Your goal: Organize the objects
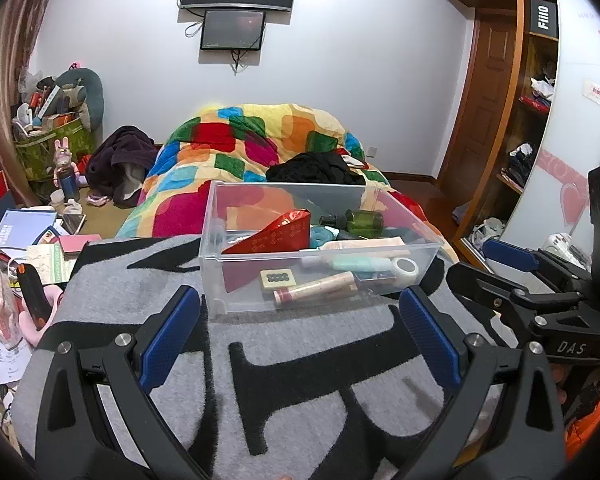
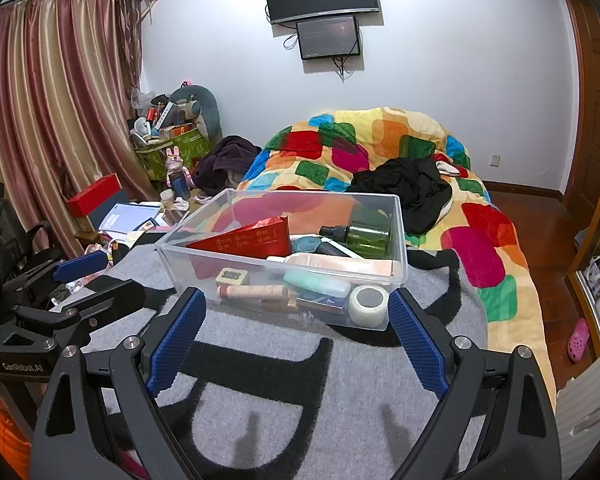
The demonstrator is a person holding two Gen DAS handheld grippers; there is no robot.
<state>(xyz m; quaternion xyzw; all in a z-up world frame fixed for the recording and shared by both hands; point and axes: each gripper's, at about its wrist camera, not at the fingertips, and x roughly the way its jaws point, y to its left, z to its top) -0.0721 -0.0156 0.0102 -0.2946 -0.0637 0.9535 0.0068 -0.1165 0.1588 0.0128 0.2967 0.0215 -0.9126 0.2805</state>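
Note:
A clear plastic bin stands on a grey and black blanket. It holds a red triangular packet, a green bottle, a white tape roll, tubes and small boxes. My left gripper is open and empty just before the bin. My right gripper is open and empty at the bin's near wall. Each gripper shows at the edge of the other's view.
A patchwork duvet with black clothing lies behind the bin. Books, papers and a green storage bag clutter the left. A wardrobe stands right.

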